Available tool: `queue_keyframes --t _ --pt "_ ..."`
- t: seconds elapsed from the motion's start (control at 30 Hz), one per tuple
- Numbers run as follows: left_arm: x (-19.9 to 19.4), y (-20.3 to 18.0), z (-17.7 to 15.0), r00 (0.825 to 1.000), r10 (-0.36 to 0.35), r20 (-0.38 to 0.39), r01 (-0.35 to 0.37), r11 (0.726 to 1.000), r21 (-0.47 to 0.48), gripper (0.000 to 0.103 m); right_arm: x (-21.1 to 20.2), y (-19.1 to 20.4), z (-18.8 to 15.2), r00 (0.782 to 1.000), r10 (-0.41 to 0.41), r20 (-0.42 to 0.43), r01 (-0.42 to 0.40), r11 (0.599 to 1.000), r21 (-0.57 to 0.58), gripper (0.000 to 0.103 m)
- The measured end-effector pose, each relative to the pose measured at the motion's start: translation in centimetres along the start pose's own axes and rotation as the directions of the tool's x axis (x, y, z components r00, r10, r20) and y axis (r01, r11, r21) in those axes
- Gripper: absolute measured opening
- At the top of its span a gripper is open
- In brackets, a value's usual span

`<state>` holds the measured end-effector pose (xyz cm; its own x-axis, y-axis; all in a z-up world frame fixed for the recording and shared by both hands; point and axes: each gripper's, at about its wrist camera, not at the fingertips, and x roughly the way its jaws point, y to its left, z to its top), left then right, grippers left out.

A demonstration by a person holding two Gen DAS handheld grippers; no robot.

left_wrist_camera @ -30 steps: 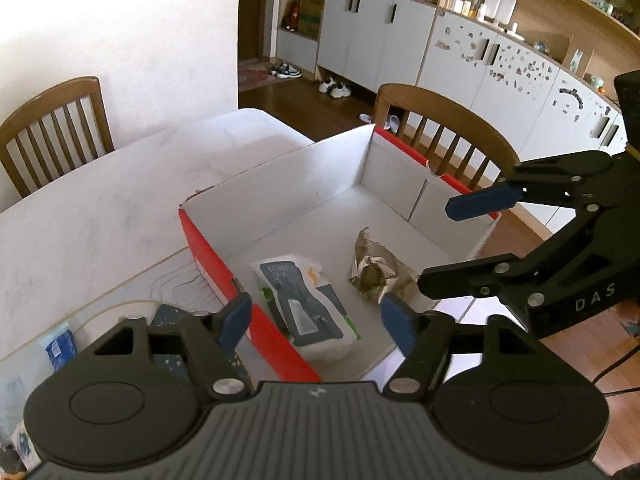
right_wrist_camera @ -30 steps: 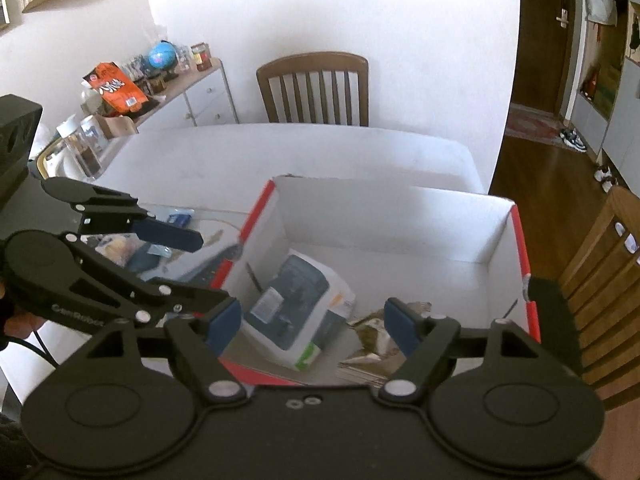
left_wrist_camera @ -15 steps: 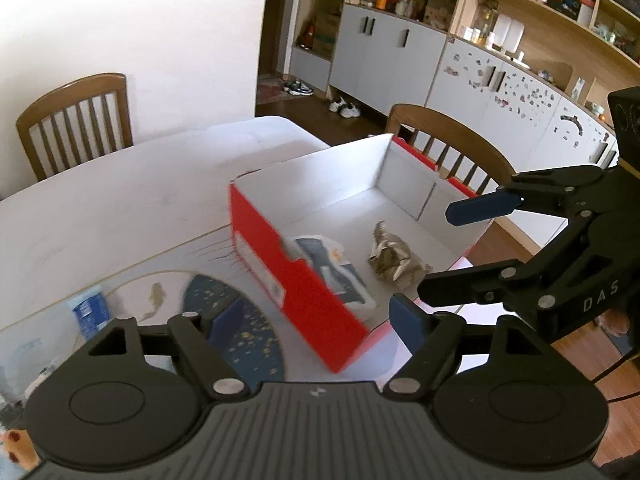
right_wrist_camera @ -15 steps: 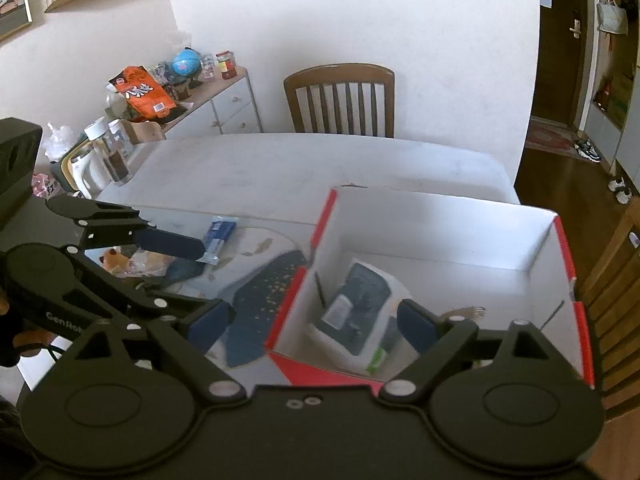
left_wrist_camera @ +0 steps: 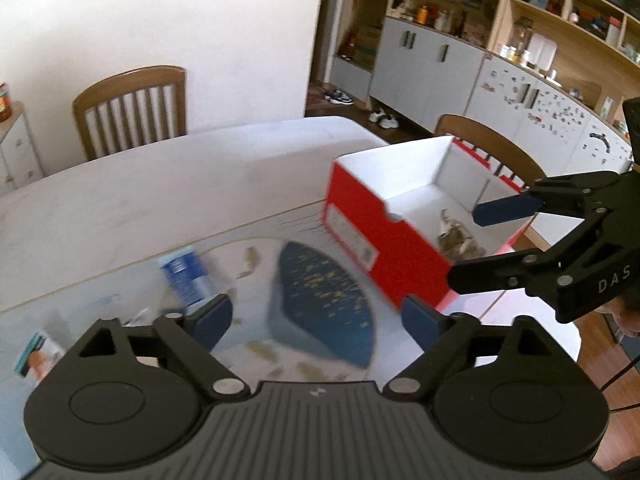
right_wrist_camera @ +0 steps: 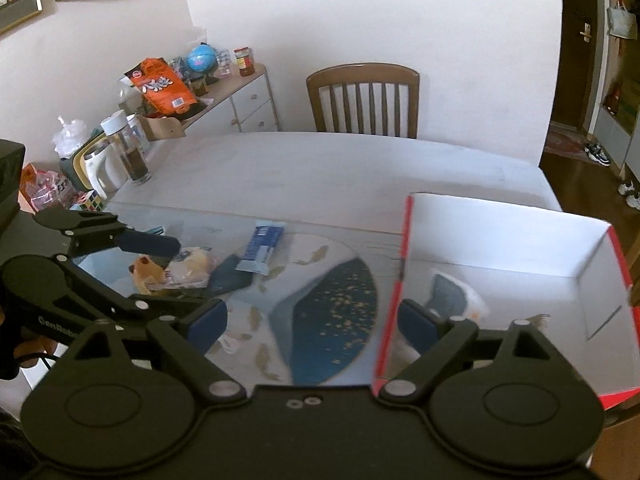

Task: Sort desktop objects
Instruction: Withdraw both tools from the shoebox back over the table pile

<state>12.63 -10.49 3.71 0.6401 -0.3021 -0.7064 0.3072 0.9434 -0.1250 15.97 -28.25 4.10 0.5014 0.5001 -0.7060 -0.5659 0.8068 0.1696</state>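
A red cardboard box with a white inside (left_wrist_camera: pixel 360 240) (right_wrist_camera: pixel 500 236) stands at the table's right. It holds a wet-wipes pack (right_wrist_camera: pixel 452 300) and a crumpled wrapper (left_wrist_camera: pixel 456 236). A blue-and-white packet (left_wrist_camera: pixel 186 280) (right_wrist_camera: pixel 262 246) and a wrapped bun (right_wrist_camera: pixel 188 268) lie on the table mat to the left. My left gripper (left_wrist_camera: pixel 316 320) (right_wrist_camera: pixel 160 276) is open and empty above the mat, left of the box. My right gripper (right_wrist_camera: pixel 314 322) (left_wrist_camera: pixel 476 244) is open and empty over the box's near edge.
The mat carries a blue leaf pattern (right_wrist_camera: pixel 332 312). A small card (left_wrist_camera: pixel 36 354) lies at the near left. A kettle (right_wrist_camera: pixel 100 168), a jar (right_wrist_camera: pixel 132 148) and a puzzle cube (right_wrist_camera: pixel 90 200) stand at the table's far left. Wooden chairs (right_wrist_camera: pixel 362 100) (left_wrist_camera: pixel 484 148) flank the table.
Both grippers have swung left, away from over the box toward the mat. The box has shifted right in both views and the loose items on the mat have come into view.
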Motion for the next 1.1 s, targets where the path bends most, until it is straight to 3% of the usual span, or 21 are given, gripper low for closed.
queue_keyframes --t 0.33,1.1 --pt "-2.5 5.4 -3.6 0.996 0.088 -0.002 -0.088 0.996 -0.025 0.103 3.0 4.2 -0.9 1.000 0.005 -0.019 -0.005 1.000 0.020 0.093" --pt "-2.0 11.7 -9.3 0.994 0.092 -0.061 -0.097 0.992 -0.086 0.103 9.2 9.7 -3.4 0.993 -0.038 -0.115 0.037 0.999 -0.014 0.093"
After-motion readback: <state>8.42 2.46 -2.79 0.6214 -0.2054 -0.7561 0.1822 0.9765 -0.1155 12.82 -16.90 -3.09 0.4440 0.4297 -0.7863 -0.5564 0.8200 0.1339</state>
